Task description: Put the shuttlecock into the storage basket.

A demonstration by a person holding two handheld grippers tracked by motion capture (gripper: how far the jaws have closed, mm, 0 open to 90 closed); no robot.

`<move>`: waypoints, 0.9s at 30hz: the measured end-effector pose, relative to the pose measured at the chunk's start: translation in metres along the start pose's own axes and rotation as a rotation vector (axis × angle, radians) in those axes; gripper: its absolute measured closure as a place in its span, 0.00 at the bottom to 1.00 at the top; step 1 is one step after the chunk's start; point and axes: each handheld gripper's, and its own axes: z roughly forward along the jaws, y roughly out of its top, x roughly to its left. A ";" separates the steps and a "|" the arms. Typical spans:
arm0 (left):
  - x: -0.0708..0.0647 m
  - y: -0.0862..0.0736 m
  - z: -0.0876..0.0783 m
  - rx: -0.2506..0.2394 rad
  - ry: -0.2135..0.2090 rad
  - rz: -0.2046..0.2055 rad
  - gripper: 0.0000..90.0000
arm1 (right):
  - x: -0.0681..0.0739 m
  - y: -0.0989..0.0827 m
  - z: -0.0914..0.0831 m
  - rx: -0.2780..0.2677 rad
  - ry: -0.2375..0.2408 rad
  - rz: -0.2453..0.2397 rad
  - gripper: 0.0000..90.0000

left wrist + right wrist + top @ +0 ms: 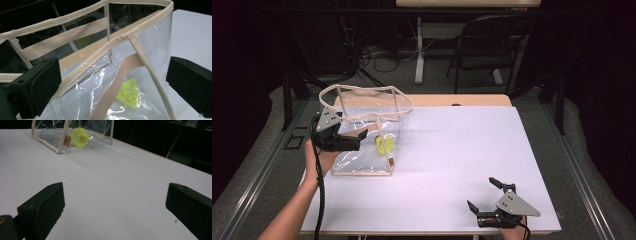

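- The clear plastic bag (364, 132) stands upright on the white table (462, 165), at its left side towards the far edge, mouth open upward; a yellow-green ribbed thing (385, 145) lies inside on the bottom
- The left gripper (357, 139) sits against the bag's near-left wall, jaws wide apart — the left gripper view has the cream rim (120, 37) and a webbing handle (117, 80) between them, but the pads press on nothing
- The right gripper (484, 197) rests low at the table's near right corner, well apart from the bag, jaws spread and empty
- Handling, as I judge it: the bag looks light and floppy, its film walls creased and glossy, so likely slippery and quick to buckle if pinched mid-panel
- The stitched rim and the fabric straps look like the firmest places to take hold — the film itself would slide or crumple
- The yellow-green thing looks small and light; it may roll or shift if the bag tips
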 end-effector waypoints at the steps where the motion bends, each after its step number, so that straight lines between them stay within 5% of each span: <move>1: -0.001 -0.001 -0.001 -0.004 -0.003 0.006 0.00 | 0.000 0.000 0.000 0.000 0.000 0.000 0.02; 27: -0.039 -0.037 -0.017 -0.041 -0.121 0.043 0.00 | 0.004 0.002 0.003 0.010 0.006 -0.014 0.02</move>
